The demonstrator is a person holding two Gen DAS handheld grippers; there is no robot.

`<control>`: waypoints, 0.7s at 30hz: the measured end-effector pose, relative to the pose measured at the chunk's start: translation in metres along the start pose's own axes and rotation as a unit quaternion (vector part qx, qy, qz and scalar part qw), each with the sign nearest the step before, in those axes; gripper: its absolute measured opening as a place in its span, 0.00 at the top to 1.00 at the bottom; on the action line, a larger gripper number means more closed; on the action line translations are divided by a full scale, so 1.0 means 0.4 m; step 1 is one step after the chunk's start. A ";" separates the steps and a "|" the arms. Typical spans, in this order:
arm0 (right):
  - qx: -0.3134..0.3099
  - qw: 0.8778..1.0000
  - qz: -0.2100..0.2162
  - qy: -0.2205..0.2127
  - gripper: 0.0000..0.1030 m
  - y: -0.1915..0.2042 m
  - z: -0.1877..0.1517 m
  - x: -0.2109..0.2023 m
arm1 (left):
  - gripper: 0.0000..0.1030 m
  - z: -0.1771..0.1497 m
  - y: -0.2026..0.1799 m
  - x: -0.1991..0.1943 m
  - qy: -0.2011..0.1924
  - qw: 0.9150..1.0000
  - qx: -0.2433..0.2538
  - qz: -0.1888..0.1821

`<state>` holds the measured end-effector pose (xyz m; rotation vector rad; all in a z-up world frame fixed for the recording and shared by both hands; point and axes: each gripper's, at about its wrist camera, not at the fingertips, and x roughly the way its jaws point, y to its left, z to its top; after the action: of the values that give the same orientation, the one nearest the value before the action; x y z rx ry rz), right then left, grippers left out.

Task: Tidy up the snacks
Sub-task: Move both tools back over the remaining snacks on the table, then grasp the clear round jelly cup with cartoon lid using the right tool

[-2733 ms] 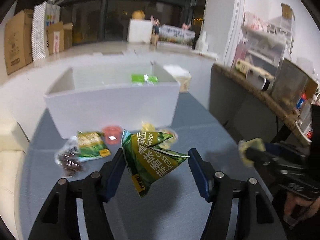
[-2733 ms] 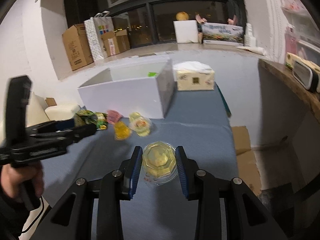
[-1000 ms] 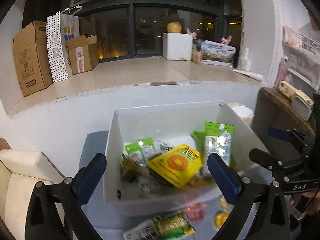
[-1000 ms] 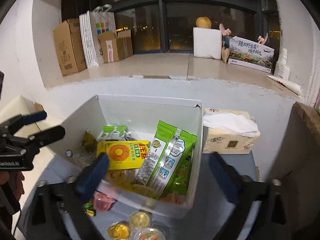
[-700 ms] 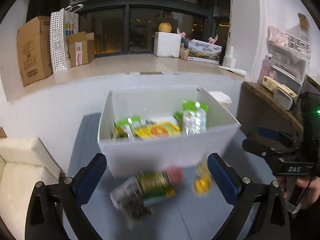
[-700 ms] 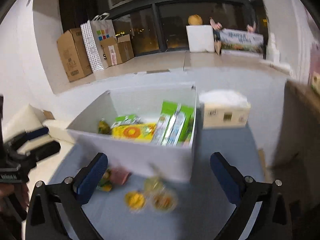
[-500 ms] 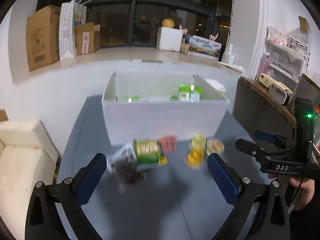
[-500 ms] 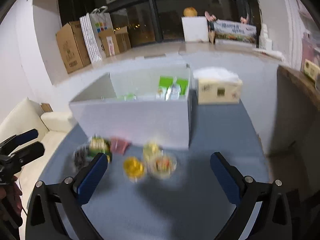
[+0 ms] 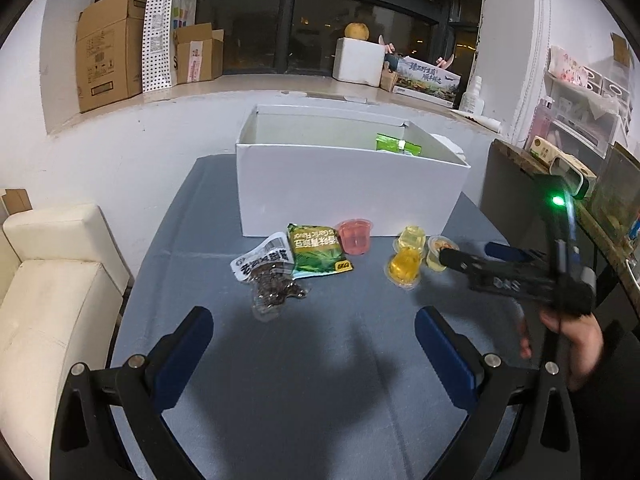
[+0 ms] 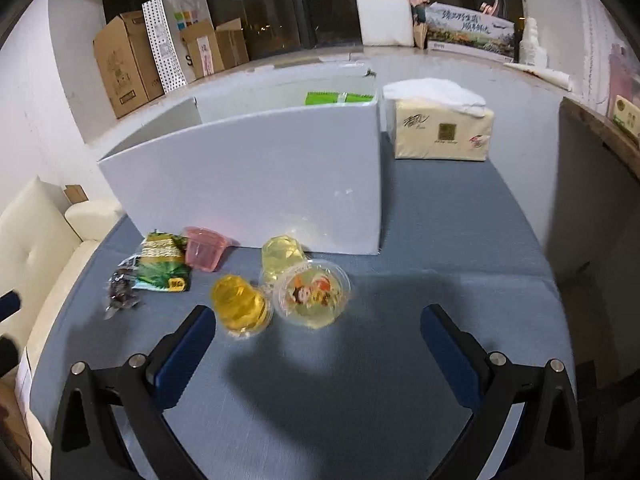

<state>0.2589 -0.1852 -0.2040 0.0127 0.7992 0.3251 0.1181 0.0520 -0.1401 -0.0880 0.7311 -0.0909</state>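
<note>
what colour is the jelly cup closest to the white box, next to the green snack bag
Pink: the jelly cup beside the green bag shows best in the left wrist view.

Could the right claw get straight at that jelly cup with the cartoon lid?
Probably yes. The right claw is open and empty, and the cartoon-lid jelly cup sits on the table just ahead of it with bare blue cloth between. The yellow jelly cup beside it lies close, so the left finger might nudge it.
</note>
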 end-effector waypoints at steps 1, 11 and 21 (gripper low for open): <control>0.001 1.000 -0.002 0.006 0.00 -0.001 0.006 0.016 | 0.00 -0.002 0.001 -0.001 0.001 1.000 0.002 -0.001; 0.002 0.999 -0.008 0.035 0.52 -0.008 0.018 0.083 | 0.00 -0.026 0.011 -0.011 0.003 1.000 0.009 0.016; -0.003 1.000 0.009 0.007 0.53 -0.010 0.007 0.006 | 0.00 -0.006 -0.017 0.014 0.000 1.000 0.022 0.019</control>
<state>0.2636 -0.1880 -0.2041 0.0124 0.8132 0.3448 0.1204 0.0445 -0.1449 -0.0310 0.7296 -0.0702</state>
